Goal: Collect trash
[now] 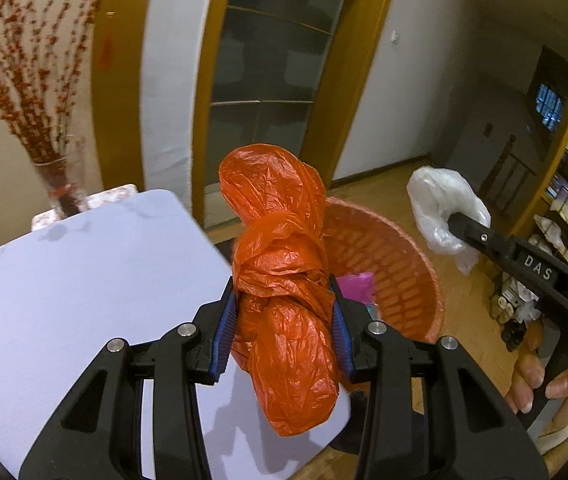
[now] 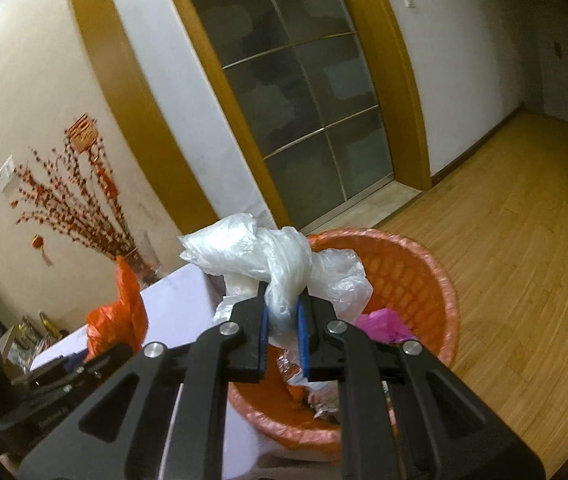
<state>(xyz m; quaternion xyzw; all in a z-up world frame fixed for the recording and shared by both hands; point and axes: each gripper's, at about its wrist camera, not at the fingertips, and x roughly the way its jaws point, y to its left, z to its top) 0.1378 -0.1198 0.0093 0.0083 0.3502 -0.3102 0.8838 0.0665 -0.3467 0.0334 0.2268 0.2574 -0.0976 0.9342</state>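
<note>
Two hand-held grippers carry trash toward an orange basket (image 2: 424, 280) standing on the wooden floor (image 2: 524, 240) at the right edge of a white table (image 1: 63, 280). The left gripper (image 1: 284, 320) is clenched on a knotted orange plastic bag (image 1: 284, 280), whose long axis runs forward along the fingers, upright in the left wrist view; it hangs above the table's near right corner, with the basket just beyond and to the right. The right gripper (image 2: 282, 328) is clamped on a crumpled clear plastic bag (image 2: 279, 264), held over the basket's near-left rim. A pink wrapper (image 2: 384, 324) and other scraps already lie inside. By position, the right gripper seems the nearer to the opening, so its bag likely needs only a short move forward and right before release; the orange bag must first clear the table edge rightward.
</note>
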